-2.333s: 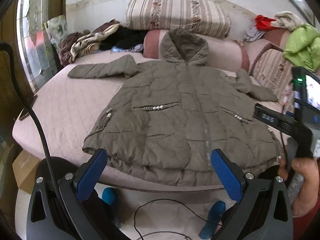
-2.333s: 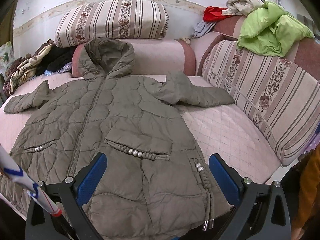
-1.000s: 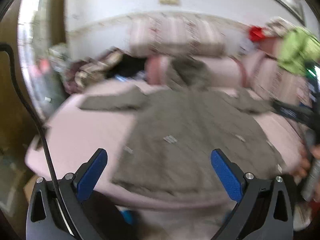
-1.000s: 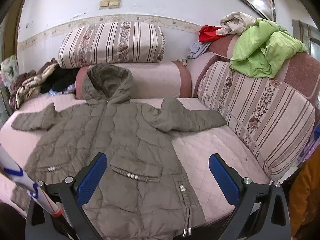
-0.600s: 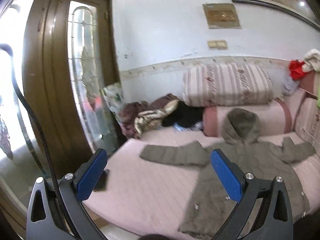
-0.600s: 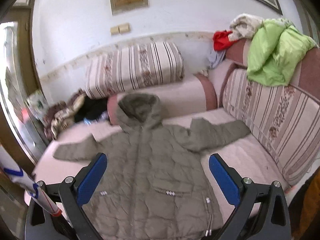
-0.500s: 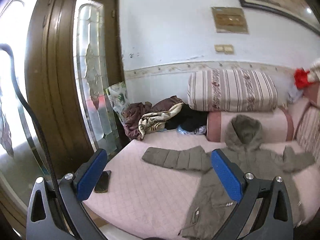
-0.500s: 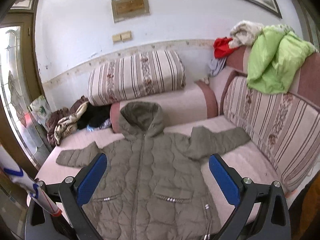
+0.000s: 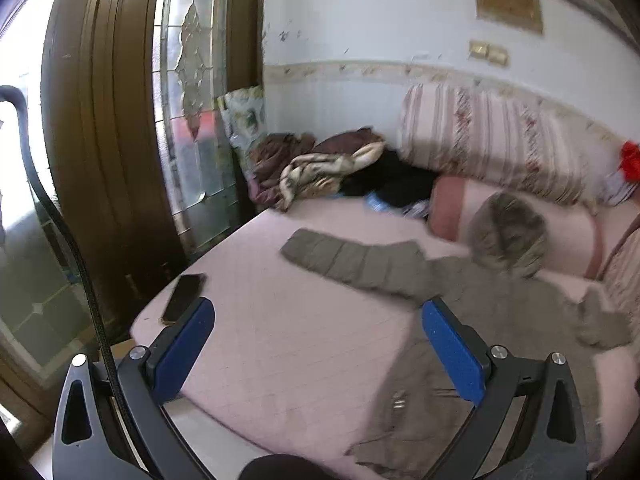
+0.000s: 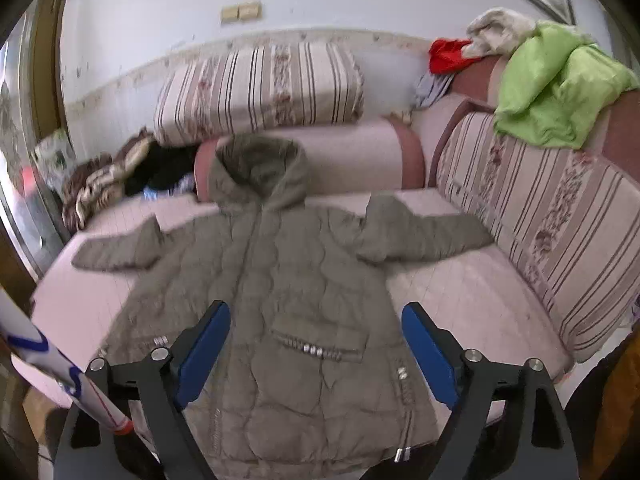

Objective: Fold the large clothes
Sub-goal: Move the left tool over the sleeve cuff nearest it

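An olive quilted hooded coat lies flat, front up, on the pink quilted sofa seat, both sleeves spread out and the hood against the back bolster. My right gripper hovers in the air before the coat's lower half; its jaws are closing and nothing is between the blue pads. In the left wrist view the coat lies to the right, its left sleeve stretched over the pink seat. My left gripper stands open and empty, well off the fabric.
A dark phone lies at the seat's left corner. A heap of clothes sits at the back left beside a wooden glass door. Striped cushions line the back; a green blanket drapes the right backrest.
The left gripper's view swung left from the coat towards the door and sofa corner and tilted. The right gripper's blue pads have drawn closer together, and the coat appears nearer.
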